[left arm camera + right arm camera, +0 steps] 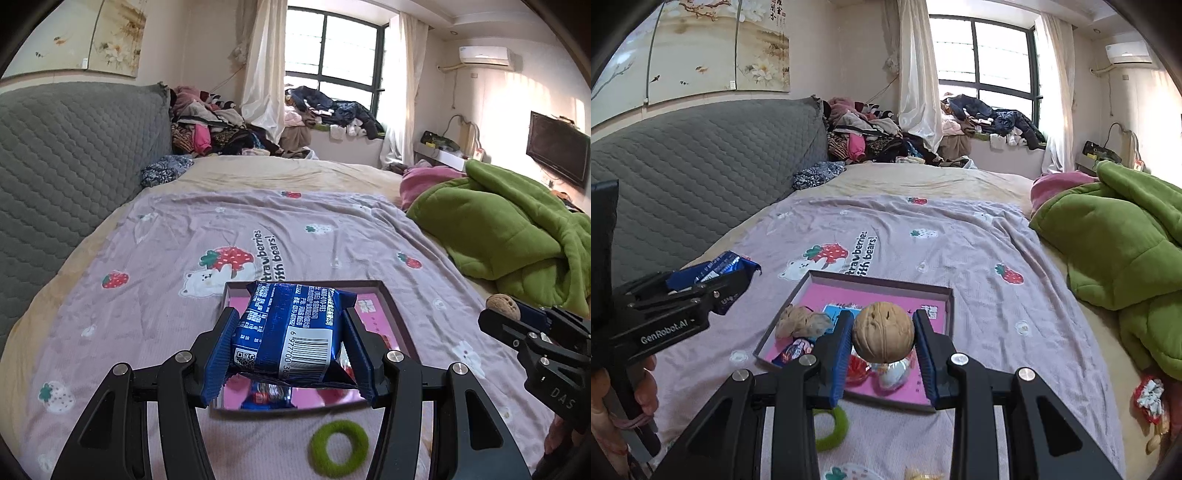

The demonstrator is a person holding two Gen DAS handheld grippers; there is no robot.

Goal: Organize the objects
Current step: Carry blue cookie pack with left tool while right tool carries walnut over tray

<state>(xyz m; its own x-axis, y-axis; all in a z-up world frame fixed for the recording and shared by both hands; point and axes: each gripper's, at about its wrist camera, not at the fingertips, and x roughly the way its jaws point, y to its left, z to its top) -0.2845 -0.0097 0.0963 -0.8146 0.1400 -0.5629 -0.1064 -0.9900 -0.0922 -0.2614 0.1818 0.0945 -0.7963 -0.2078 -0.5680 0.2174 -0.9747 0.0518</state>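
Note:
My left gripper [290, 336] is shut on a blue snack packet [291, 332], barcode side up, held above the near part of a shallow pink-lined box lid [384, 306] on the bed. The same packet [713, 271] and left gripper show at the left of the right wrist view. My right gripper [882, 334] is shut on a walnut [882, 332], over the pink tray [945, 295]. In the left wrist view the walnut [503, 306] sits at the right edge. Inside the tray lie a crumpled beige piece [801, 322], wrapped candies [793, 350] and a clear wrapped sweet [892, 373].
A green felt ring [339, 446] lies on the strawberry-print sheet [147, 258] just before the tray. A green quilt [517, 229] is heaped at the right, a grey quilted headboard [66, 166] at the left. A red-and-white wrapped item [1150, 400] lies at the bed's right edge.

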